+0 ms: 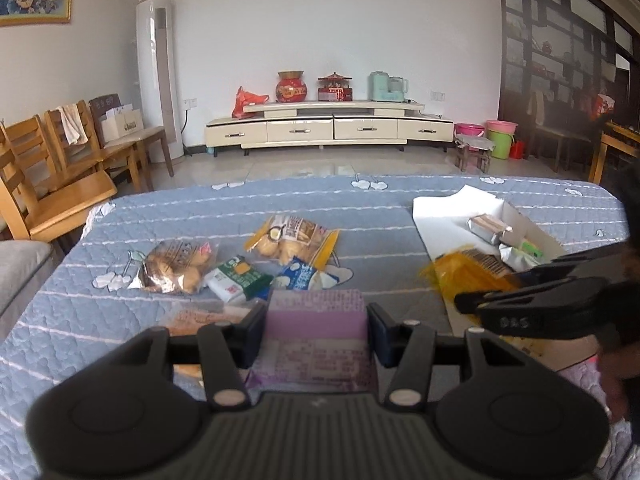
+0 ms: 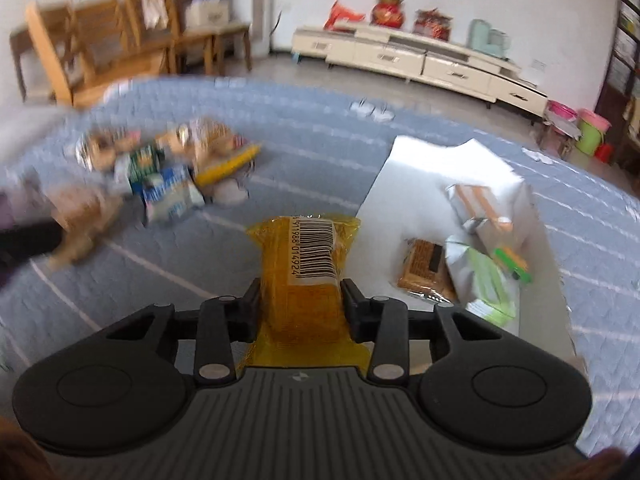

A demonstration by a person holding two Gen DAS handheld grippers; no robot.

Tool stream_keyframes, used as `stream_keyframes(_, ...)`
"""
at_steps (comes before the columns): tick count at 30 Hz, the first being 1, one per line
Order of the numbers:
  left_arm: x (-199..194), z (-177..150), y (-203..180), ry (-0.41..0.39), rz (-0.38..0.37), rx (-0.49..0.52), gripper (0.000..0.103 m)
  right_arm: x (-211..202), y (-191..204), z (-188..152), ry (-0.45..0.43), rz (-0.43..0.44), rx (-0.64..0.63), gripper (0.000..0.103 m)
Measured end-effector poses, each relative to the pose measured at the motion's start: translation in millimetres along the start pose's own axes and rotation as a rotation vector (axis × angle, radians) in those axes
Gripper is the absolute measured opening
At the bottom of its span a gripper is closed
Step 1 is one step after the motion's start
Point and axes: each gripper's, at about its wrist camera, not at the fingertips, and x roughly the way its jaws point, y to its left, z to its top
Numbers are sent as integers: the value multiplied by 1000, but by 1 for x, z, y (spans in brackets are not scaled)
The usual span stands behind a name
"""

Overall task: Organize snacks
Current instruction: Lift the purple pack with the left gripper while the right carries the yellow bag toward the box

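Snacks in grip: purple packet (image 1: 318,334) clamped in left gripper (image 1: 316,334); yellow barcoded packet (image 2: 306,276) clamped in right gripper (image 2: 300,306)
Loose on quilted worktop (image 1: 380,276): four packets
White box (image 2: 532,240): three packets, lettering unreadable

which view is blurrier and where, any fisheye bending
Right wrist view: motion blur smears the loose snack pile at left, while the held yellow packet stays sharp. Left wrist view: mostly crisp; the white cabinet bows and the purple packet looks soft.

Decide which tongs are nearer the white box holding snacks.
Right. The right tongs, gripping a yellow packet, sit at the white box; the left tongs, holding a purple packet, are farther off.
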Motion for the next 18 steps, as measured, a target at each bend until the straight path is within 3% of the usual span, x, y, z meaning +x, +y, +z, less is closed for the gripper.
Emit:
stream_keyframes(9,-22,12,-12,-28,7,-6,52,-93,-2,-3,-199,-31,71,48)
stream_keyframes(18,-48,24,-28,-78,-8,-1,52,-160,-11,-20,-290,-66,101,48)
